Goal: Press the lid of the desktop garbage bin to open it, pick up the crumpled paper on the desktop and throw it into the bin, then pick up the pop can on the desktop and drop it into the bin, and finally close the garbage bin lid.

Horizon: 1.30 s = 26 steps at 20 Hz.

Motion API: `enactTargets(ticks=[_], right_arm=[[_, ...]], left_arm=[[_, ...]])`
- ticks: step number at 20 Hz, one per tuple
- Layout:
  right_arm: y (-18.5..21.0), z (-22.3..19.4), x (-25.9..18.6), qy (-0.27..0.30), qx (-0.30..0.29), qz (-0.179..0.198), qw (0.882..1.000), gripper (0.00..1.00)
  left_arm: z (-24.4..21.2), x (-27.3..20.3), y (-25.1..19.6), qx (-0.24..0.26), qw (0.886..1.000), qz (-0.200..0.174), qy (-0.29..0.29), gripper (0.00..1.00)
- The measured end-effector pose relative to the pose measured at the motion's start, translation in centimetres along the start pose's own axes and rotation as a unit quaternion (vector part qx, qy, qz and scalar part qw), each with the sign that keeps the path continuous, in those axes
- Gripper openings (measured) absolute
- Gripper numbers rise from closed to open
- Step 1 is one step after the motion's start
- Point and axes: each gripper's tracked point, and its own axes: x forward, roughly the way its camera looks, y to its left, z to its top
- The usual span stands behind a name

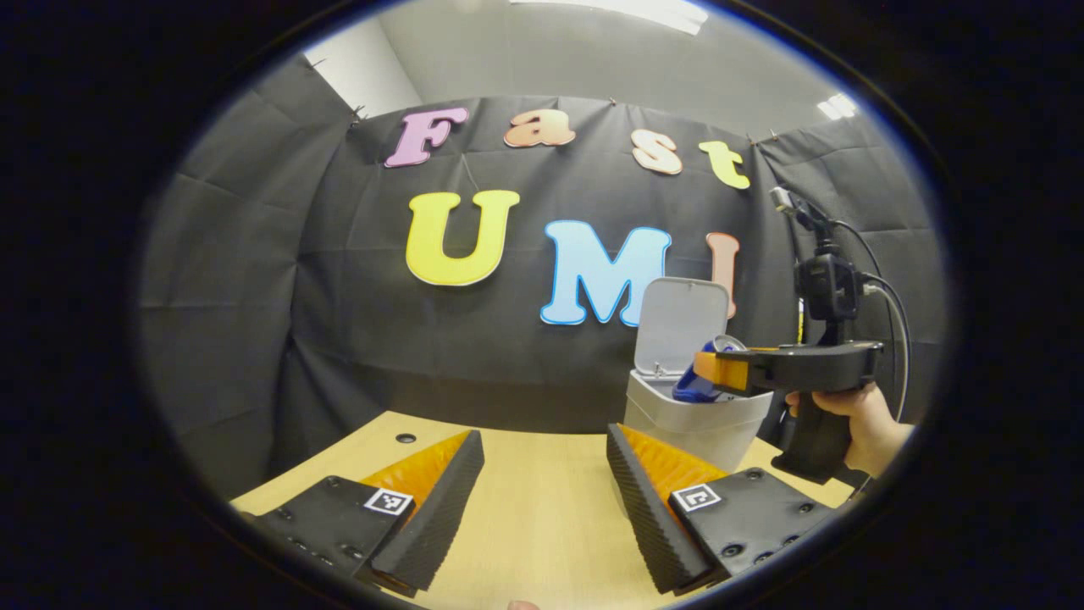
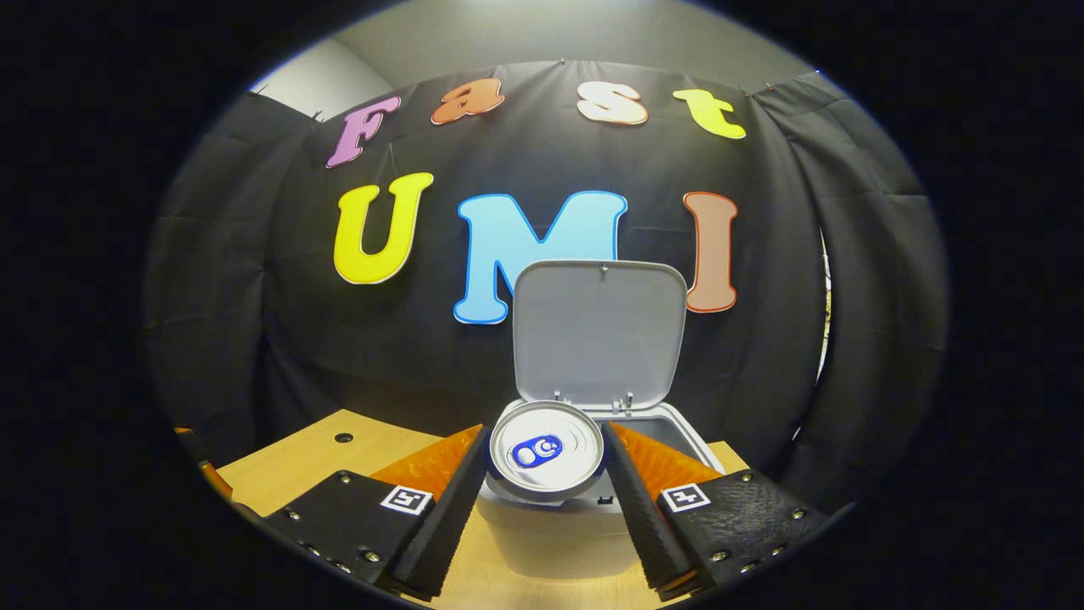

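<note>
— Pop can (image 2: 546,447) is clamped between the right gripper (image 2: 544,474) fingers, hanging over the open garbage bin (image 1: 696,417), lid (image 2: 600,332) standing upright.
— So the drop comes next?
— I'd say so: let go, then shut the lid. The left gripper (image 1: 542,474) is spread wide, holding nothing, above the bench (image 1: 542,508).

Left gripper (image 1: 542,500) gapes wide at 6 o'clock; right gripper (image 2: 546,500), hand (image 1: 860,419) at 3 o'clock, clamped
</note>
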Motion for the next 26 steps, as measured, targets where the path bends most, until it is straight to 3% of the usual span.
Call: enactTargets(ticks=[5,8,15,26], right_arm=[[-0.3,0.2,-0.1,-0.001,0.000,-0.010,1.000,0.85],[-0.6,0.2,-0.2,-0.001,0.003,-0.013,1.000,0.92],[-1.0,1.1,-0.8,-0.010,0.008,-0.013,1.000,0.92],[-3.2,6.7,1.1,-0.041,-0.017,-0.041,0.998,0.94]], left_arm=[[-0.1,-0.4,0.1,-0.002,1.000,0.001,0.001,0.96],[-0.1,-0.5,-0.1,-0.004,1.000,-0.001,0.002,0.96],[0.1,-0.9,-0.5,0.001,1.000,-0.006,0.000,0.96],[0.8,-1.1,0.4,-0.008,1.000,-0.003,0.001,0.96]])
